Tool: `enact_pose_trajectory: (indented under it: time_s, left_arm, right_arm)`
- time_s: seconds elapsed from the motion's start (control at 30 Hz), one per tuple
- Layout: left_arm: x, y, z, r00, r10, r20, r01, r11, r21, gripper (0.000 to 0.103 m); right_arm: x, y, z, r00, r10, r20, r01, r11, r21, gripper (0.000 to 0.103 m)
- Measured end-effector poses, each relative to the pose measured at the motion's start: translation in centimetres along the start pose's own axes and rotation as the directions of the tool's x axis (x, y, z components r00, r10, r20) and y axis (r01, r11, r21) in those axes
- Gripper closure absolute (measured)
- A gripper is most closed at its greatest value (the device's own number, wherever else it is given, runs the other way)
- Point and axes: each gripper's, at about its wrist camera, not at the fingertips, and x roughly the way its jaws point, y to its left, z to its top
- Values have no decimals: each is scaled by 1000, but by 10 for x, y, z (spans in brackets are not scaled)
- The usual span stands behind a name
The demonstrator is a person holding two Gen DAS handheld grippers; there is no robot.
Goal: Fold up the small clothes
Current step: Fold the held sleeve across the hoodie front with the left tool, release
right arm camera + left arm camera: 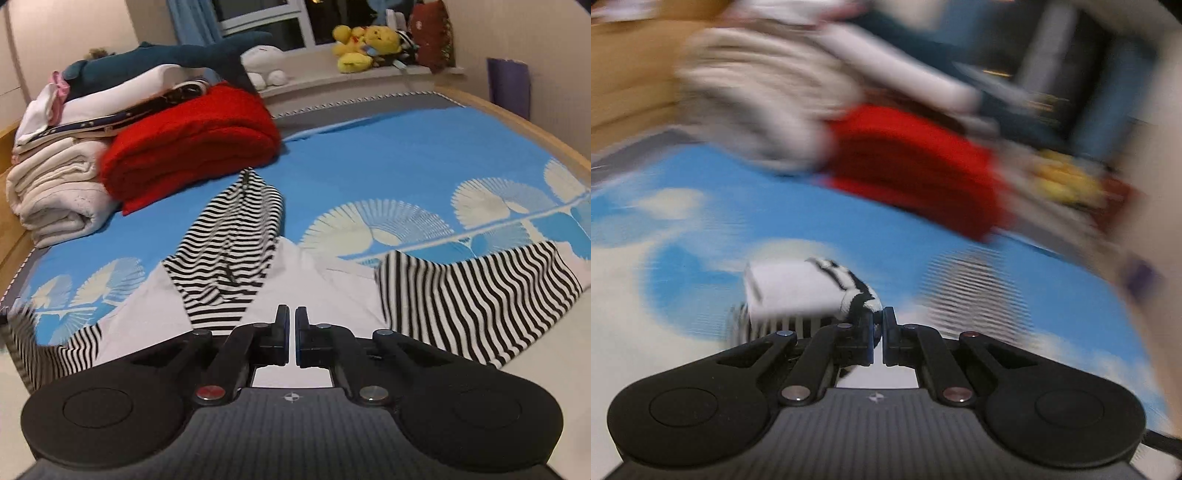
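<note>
blue bedspread; left gripper pinching striped garment; right gripper closed, empty.

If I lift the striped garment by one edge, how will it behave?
The striped garment is likely floppy: it lies rumpled in soft folds. Probably light, since the cloth looks thin. It would likely drag across the blue bedspread rather than slide whole.

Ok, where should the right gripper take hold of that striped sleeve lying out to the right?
Pinch the striped sleeve at its cuff end, coming down from above at the far right: it lies flat and spread on the blue bedspread, so that free hem probably offers the best lip.
</note>
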Motion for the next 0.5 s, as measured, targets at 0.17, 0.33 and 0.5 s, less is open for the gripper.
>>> enact_pose_trajectory:
  time_s: [0.17,0.33,0.5]
  left_arm:
    - [10,-86,-32,920,-309,-242,342,933,111,83]
    - [33,-62,-28,955,-146,-257,164,985,50,80]
    - [69,-11,-15,936,102,-336,-106,994,7,80]
  right_arm:
    - [14,-18,5,998,-4,-55,10,994,111,96]
    - [30,-29,7,995,-10,-98,28,982,186,82]
    - [63,-34,-2,984,12,-180,37,963,269,81]
